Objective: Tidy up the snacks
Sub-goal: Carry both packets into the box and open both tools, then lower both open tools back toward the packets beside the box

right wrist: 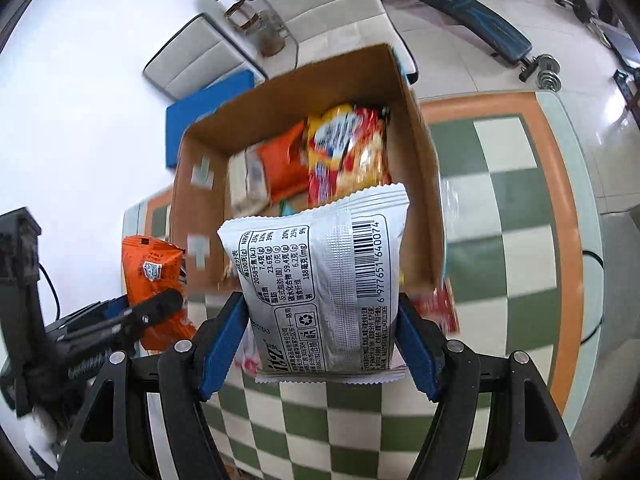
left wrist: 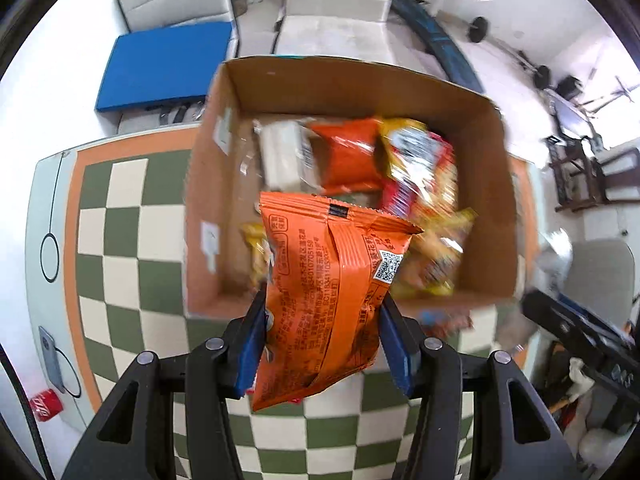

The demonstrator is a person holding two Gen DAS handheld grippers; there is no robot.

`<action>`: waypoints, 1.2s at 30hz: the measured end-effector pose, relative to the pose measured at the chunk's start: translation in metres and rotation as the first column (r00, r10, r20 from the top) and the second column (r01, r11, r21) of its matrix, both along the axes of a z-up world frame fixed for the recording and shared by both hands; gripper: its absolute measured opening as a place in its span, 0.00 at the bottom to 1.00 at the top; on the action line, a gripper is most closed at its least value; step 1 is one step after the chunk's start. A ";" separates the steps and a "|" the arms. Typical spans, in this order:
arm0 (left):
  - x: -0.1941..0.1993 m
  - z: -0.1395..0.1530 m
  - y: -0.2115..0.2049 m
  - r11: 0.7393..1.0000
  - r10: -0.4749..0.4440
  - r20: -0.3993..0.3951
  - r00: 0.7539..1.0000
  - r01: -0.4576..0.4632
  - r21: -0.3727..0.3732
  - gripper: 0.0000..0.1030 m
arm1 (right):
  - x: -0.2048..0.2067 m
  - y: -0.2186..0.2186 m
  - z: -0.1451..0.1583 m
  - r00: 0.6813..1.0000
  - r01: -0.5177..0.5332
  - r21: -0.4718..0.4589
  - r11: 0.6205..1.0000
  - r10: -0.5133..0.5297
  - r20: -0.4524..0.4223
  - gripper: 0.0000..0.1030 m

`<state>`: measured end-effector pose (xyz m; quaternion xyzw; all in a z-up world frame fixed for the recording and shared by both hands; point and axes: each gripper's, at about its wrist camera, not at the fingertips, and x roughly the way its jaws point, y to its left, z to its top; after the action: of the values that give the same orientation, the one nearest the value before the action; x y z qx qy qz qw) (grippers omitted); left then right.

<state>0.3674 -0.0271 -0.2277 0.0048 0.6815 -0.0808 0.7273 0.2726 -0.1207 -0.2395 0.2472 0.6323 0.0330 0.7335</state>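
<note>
Orange snack packet (left wrist: 328, 300): clamped across its width between the blue pads of the left hand-held gripper (left wrist: 322, 336); long axis runs away from the gripper, sealed end leading.
Left hand-held gripper state: jaws drawn in narrow, pressing both side edges of the orange snack packet.
White snack packet (right wrist: 324, 284): clamped across its width by the right hand-held gripper (right wrist: 322, 336); barcode side faces the camera, long axis likewise pointing ahead.
Right hand-held gripper state: jaws wider apart than the left pair, closed on the white snack packet.
Cardboard box (left wrist: 360, 84): open-topped, standing on the table (left wrist: 120, 240); holds several packets already, among them an orange bag (left wrist: 348, 156) and a yellow-and-red bag (left wrist: 424, 160).
Key relation: the box opening lies ahead of and below both held packets; each packet's leading end overlaps the box's near wall in its own view.
Nearer hand: cannot be told; the left hand-held gripper appears beside the box's left wall in the right wrist view.
Judged step: carrying both packets to the box for release.
Surroundings: checked green-and-cream tablecloth, red can (left wrist: 46, 404) at the table edge, blue cushion (left wrist: 168, 64) on a chair.
</note>
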 end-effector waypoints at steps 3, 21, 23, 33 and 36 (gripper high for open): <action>0.033 -0.012 0.011 1.000 0.021 -0.041 0.999 -0.020 0.022 0.48 | 0.020 -0.004 -0.015 0.999 0.032 0.004 0.999 -0.031 -0.027 0.73; 0.091 -0.053 0.014 0.996 0.024 -0.139 0.990 -0.011 0.092 0.53 | 0.059 -0.021 -0.074 0.982 0.089 -0.036 0.995 -0.094 -0.167 0.89; 0.092 -0.053 0.015 0.996 0.032 -0.136 0.990 -0.020 0.089 0.64 | 0.060 -0.022 -0.073 0.982 0.094 -0.043 0.995 -0.100 -0.162 0.89; 0.074 -0.032 0.014 0.997 0.014 -0.063 0.998 -0.010 0.073 0.88 | 0.065 0.000 -0.059 0.991 -0.006 -0.139 0.990 -0.013 -0.134 0.93; 0.061 -0.022 0.010 0.999 -0.005 -0.045 0.999 0.007 0.048 0.88 | 0.063 0.006 -0.052 0.994 -0.021 -0.162 0.986 0.003 -0.110 0.94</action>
<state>0.4283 -0.0172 -0.2495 0.0225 0.6995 -0.0666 0.7112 0.3360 -0.1144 -0.2913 0.1837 0.6737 -0.0280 0.7152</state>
